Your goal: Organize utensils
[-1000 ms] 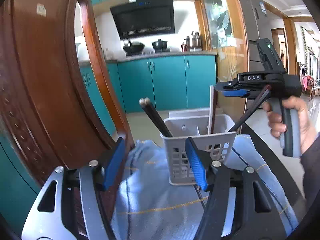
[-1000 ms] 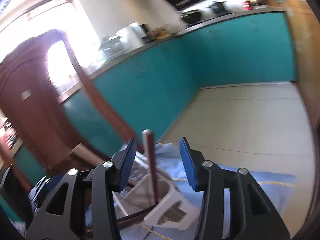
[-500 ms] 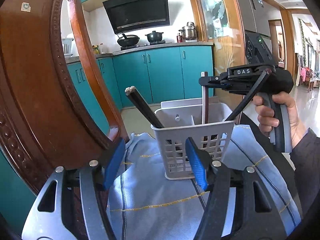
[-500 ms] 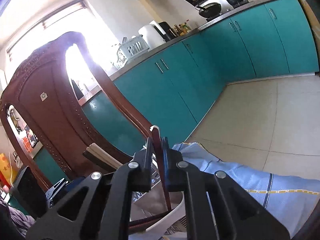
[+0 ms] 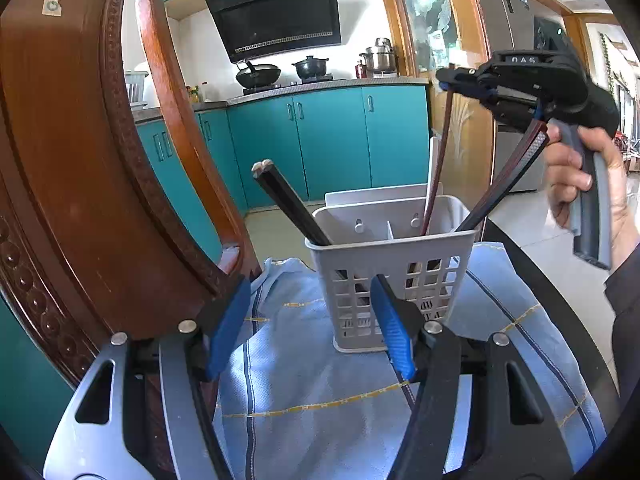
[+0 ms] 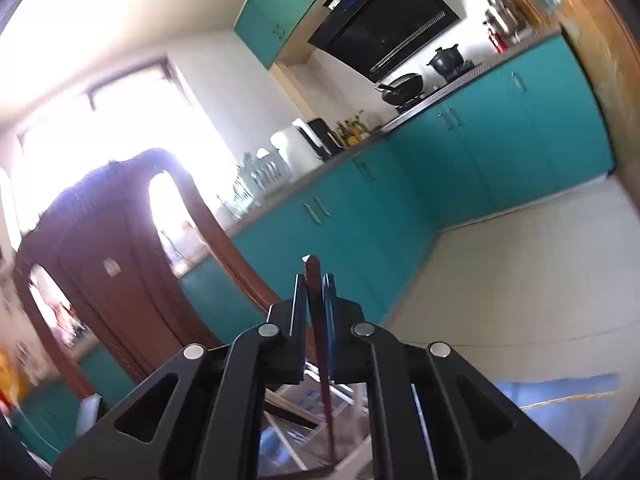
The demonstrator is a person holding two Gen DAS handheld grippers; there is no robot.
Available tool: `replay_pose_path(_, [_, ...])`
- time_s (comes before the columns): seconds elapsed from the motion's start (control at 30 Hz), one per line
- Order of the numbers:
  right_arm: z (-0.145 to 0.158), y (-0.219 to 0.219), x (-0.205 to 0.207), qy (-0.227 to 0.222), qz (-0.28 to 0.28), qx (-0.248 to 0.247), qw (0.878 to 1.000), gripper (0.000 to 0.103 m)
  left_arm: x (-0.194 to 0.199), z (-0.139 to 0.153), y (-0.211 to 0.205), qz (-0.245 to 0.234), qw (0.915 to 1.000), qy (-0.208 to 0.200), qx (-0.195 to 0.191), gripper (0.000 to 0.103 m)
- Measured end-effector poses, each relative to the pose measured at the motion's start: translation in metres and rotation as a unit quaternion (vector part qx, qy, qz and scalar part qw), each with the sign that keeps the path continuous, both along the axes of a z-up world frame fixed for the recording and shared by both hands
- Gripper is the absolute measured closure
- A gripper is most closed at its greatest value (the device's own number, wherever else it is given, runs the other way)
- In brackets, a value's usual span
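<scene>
A white slotted utensil basket (image 5: 394,276) stands on a blue cloth (image 5: 304,380). A pair of dark chopsticks (image 5: 288,204) leans in its left compartment. My right gripper (image 5: 450,78) is shut on the top of a dark red chopstick (image 5: 438,156), whose lower end is still in the right compartment beside a white utensil (image 5: 433,168). In the right wrist view the gripper (image 6: 314,292) clamps that chopstick (image 6: 318,320) above the basket (image 6: 304,404). My left gripper (image 5: 310,328) is open and empty, just in front of the basket.
A carved wooden chair back (image 5: 80,184) rises close on the left. The dark round table edge (image 5: 560,300) curves on the right. Teal kitchen cabinets (image 5: 328,140) and tiled floor (image 6: 520,272) lie beyond.
My right gripper closed on the dark red chopstick and rose, lifting it partly out of the basket. My left gripper stayed open; its view tilted up slightly.
</scene>
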State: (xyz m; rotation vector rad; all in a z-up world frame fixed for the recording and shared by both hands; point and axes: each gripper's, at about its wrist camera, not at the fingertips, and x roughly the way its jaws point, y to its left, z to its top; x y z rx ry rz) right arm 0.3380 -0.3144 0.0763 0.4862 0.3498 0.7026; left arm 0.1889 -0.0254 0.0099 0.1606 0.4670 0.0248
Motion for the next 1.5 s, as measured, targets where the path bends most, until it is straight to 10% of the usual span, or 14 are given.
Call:
replay_pose_path(0.23, [0.002,0.036,-0.011,-0.018,0.047,-0.101,0.994,0.091,0.001,0.001,0.001,0.001,1.0000,0.002,-0.003,0.040])
replay_pose_path(0.33, [0.000,0.042,-0.008,-0.010,0.062,-0.099,0.993,0.068,0.001,0.000,0.000,0.000,1.0000,0.003,0.000,0.039])
replay_pose_path(0.47, [-0.007,0.024,0.000,0.001,0.064,-0.053,0.997,0.066,0.000,-0.001,0.000,0.000,1.0000,0.002,0.004,0.039])
replay_pose_path(0.8, [-0.041,0.033,0.014,0.050,0.085,-0.086,0.991,0.067,0.003,-0.003,-0.001,0.005,0.9999,0.012,0.001,0.039])
replay_pose_path(0.9, [-0.045,0.037,0.016,0.052,0.086,-0.084,0.991,0.094,0.003,-0.003,-0.003,0.002,0.9999,0.012,0.005,0.039])
replay_pose_path(1.03, [-0.044,0.034,0.014,0.048,0.083,-0.073,0.993,0.095,0.003,-0.005,-0.003,0.003,0.9998,0.016,0.008,0.038])
replay_pose_path(1.33, [0.000,0.001,-0.015,-0.030,-0.004,-0.030,0.999,0.095,0.004,-0.004,0.000,0.008,0.9998,0.016,0.006,0.037])
replay_pose_path(1.5, [0.022,0.011,-0.040,-0.069,-0.003,-0.089,0.994,0.095,0.005,-0.004,0.003,0.011,0.9998,0.018,0.003,0.037])
